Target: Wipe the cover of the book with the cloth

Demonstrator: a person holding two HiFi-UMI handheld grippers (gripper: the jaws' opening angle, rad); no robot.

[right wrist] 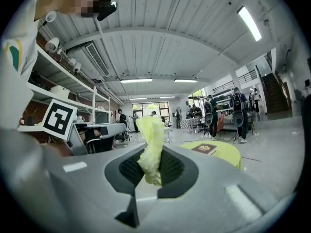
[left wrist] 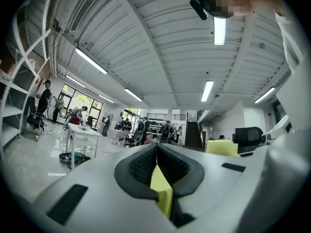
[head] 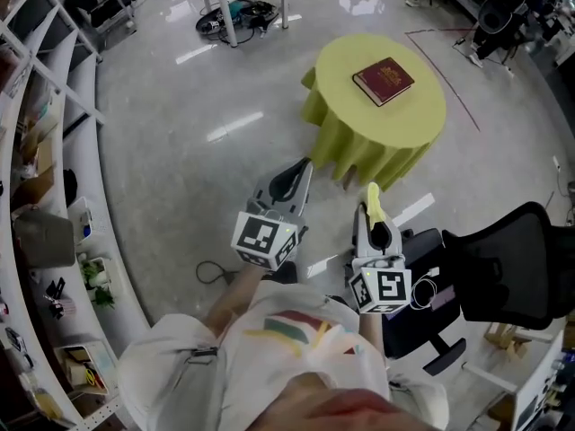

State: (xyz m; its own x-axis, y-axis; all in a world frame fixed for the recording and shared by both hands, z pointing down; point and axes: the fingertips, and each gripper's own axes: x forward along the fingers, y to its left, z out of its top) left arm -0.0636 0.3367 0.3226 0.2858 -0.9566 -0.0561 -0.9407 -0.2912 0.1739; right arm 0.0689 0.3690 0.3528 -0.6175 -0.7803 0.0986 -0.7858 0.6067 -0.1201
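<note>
Standing by the person, I see a two-finger tool in each hand, both held out level over the shiny floor [head: 180, 142]. The right gripper [head: 371, 215] has its fingers [right wrist: 174, 168] closed tight on the yellow cloth [right wrist: 151, 140]. The cloth is pinched between the dark pads, and a crumpled bunch of it sticks out past the tips. The left gripper [head: 301, 171] has its fingers [left wrist: 140, 168] pressed together with no space between them at the tips. A small bit of yellow shows low in the gap behind its pads, and I cannot tell what it is. The dark red book [head: 384, 81] lies flat and closed near the middle of the round table [head: 413, 126], away from every edge. A yellow-green cover hangs down all around the table. Both grippers are out in front of the near edge of the table and touch neither it nor the book. A black chair [head: 512, 263] stands just beside the person's right side.
</note>
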